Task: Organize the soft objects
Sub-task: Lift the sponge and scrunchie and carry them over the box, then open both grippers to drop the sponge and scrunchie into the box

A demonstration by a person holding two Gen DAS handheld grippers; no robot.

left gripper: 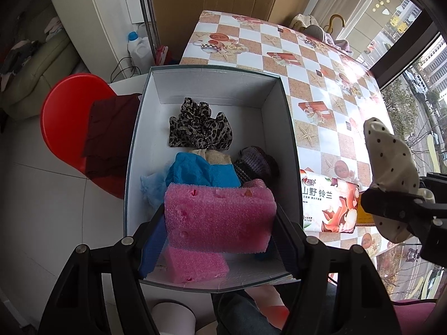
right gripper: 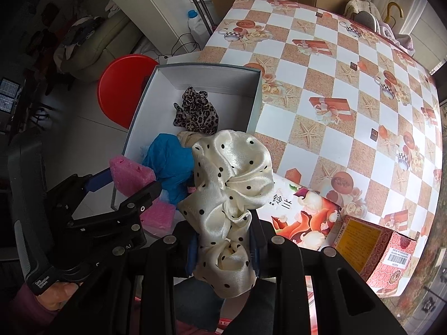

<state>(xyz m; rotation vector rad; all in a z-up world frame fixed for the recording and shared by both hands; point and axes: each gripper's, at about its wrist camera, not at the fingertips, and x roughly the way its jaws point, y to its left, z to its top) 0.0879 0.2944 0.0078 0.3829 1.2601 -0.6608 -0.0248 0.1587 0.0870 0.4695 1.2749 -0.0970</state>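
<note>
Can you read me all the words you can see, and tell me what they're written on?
"山野 铃兰": on the flowery tissue pack on the table.
"Data Acquisition System": on the left gripper's handle.
Barcode and small print on the red patterned box: too small to read.
Yellow signs outside the window: too blurred.

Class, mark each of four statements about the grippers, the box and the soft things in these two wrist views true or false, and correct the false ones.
1. The left gripper grips a pink sponge. True.
2. The right gripper is empty. False: it holds a cream polka-dot scrunchie.
3. A leopard-print scrunchie lies inside the box. True.
4. The tissue pack lies inside the box. False: it lies on the checked tablecloth beside it.
</note>
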